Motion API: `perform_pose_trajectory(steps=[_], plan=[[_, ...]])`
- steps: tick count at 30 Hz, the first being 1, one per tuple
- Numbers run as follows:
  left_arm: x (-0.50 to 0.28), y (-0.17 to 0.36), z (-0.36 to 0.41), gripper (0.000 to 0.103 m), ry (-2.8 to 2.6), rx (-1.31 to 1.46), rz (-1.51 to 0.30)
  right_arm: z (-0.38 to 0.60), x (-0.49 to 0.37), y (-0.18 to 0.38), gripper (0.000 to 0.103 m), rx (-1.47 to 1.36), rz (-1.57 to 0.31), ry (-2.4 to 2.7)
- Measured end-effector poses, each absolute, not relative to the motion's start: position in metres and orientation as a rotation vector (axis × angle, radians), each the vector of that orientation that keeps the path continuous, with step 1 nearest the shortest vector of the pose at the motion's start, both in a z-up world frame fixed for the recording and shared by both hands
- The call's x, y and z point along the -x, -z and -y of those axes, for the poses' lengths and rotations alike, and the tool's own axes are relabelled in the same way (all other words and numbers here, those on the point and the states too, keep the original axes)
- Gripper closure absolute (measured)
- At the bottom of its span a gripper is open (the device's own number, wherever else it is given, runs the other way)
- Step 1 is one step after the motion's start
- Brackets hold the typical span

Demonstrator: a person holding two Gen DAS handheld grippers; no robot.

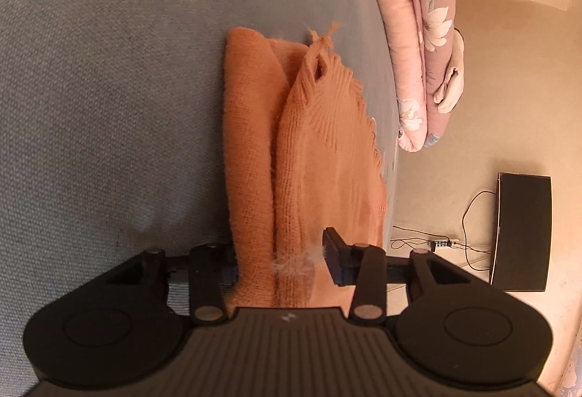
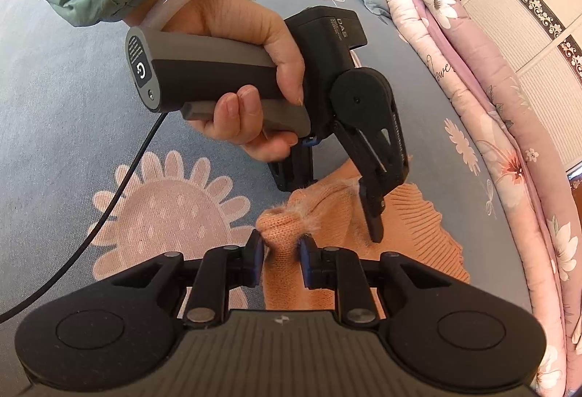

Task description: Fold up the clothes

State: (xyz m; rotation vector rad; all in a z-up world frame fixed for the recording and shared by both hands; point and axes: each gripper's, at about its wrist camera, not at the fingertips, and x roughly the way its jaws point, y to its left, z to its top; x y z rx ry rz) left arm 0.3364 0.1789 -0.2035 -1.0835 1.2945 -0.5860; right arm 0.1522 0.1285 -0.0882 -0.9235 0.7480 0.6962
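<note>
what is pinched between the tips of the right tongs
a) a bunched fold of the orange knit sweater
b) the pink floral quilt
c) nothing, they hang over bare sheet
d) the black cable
a: in the right wrist view the right tongs have both pads pressed against a bunched lump of the orange knit sweater, while the quilt lies off to the side.

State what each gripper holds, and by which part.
The right gripper pinches a bunched fold of the orange knit sweater at its fuzzy edge. The left gripper straddles the same sweater's fuzzy-edged fold; whether its pads press is unclear.
</note>
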Motion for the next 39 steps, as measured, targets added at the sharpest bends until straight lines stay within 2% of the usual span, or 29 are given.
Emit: perform_pose_trajectory(steps=[2, 4, 6, 7, 8, 16, 19, 20, 21, 24, 29, 33, 34, 39], plan=[[-0.338, 0.203, -0.178, 0.053, 0.597, 1.084, -1.300, -0.129, -0.151, 0.090, 0.079, 0.926, -0.746, -0.696], [-0.340, 0.200, -0.175, 0.053, 0.595, 1.061, -1.309, -0.128, -0.151, 0.092, 0.078, 0.923, -0.745, -0.695], [-0.342, 0.195, -0.169, 0.057, 0.595, 1.000, -1.311, -0.128, -0.150, 0.093, 0.076, 0.917, -0.743, -0.693], [-0.342, 0.192, -0.166, 0.066, 0.582, 0.960, -1.318, -0.127, -0.150, 0.092, 0.074, 0.912, -0.741, -0.691], [-0.343, 0.191, -0.165, 0.069, 0.574, 0.942, -1.323, -0.125, -0.150, 0.091, 0.072, 0.904, -0.739, -0.689], [-0.347, 0.178, -0.150, 0.072, 0.513, 0.819, -1.354, -0.084, -0.146, 0.061, 0.070, 0.802, -0.715, -0.678], [-0.347, 0.176, -0.149, 0.072, 0.483, 0.823, -1.366, -0.049, -0.145, 0.042, 0.061, 0.727, -0.703, -0.658], [-0.347, 0.176, -0.148, 0.072, 0.473, 0.826, -1.367, -0.036, -0.146, 0.038, 0.052, 0.707, -0.711, -0.640], [-0.346, 0.175, -0.148, 0.072, 0.463, 0.830, -1.368, -0.021, -0.147, 0.035, 0.048, 0.690, -0.726, -0.618], [-0.346, 0.173, -0.145, 0.072, 0.452, 0.806, -1.364, 0.034, -0.153, 0.034, 0.044, 0.633, -0.810, -0.526], [-0.348, 0.165, -0.136, 0.071, 0.442, 0.718, -1.374, 0.181, -0.177, 0.039, 0.044, 0.399, -1.003, -0.315], [-0.349, 0.162, -0.132, 0.072, 0.422, 0.690, -1.385, 0.292, -0.207, 0.030, 0.043, 0.162, -1.023, -0.196], [-0.349, 0.162, -0.131, 0.071, 0.416, 0.683, -1.387, 0.317, -0.217, 0.030, 0.039, 0.090, -1.025, -0.192], [-0.348, 0.156, -0.126, 0.071, 0.386, 0.645, -1.397, 0.413, -0.256, 0.056, 0.037, -0.305, -1.053, -0.261]])
